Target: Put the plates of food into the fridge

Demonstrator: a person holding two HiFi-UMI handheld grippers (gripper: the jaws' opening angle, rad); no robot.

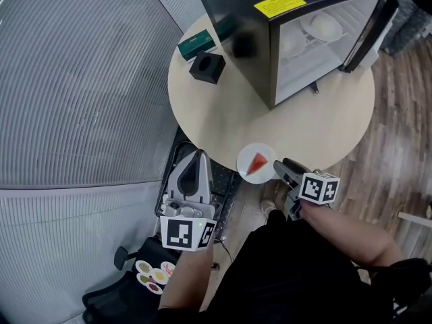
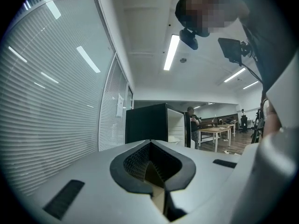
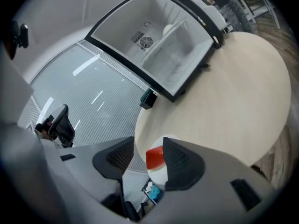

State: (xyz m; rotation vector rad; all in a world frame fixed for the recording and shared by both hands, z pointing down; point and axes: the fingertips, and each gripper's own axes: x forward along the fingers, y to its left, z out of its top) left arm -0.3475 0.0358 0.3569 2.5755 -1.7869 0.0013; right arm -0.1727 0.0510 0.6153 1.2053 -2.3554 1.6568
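Observation:
A small white plate [image 1: 255, 163] carrying a red wedge of food [image 1: 257, 162] hangs over the near edge of the round beige table [image 1: 223, 113]. My right gripper [image 1: 279, 167] is shut on its right rim. In the right gripper view the plate [image 3: 158, 172] shows between the jaws, with the red wedge [image 3: 154, 157] on top. The black fridge [image 1: 317, 39] stands open at the table's far side, with two white plates [image 1: 325, 25] on its shelf. My left gripper [image 1: 197, 156] is shut and empty. It is held off the table to the left and points upward [image 2: 156, 171].
A green box [image 1: 197, 42] and a black cube [image 1: 206, 67] sit on the table left of the fridge. The fridge door [image 1: 368, 25] swings out to the right. A black frame [image 1: 226, 187] stands on the floor under the near table edge. Ribbed glass wall [image 1: 74, 79] runs along the left.

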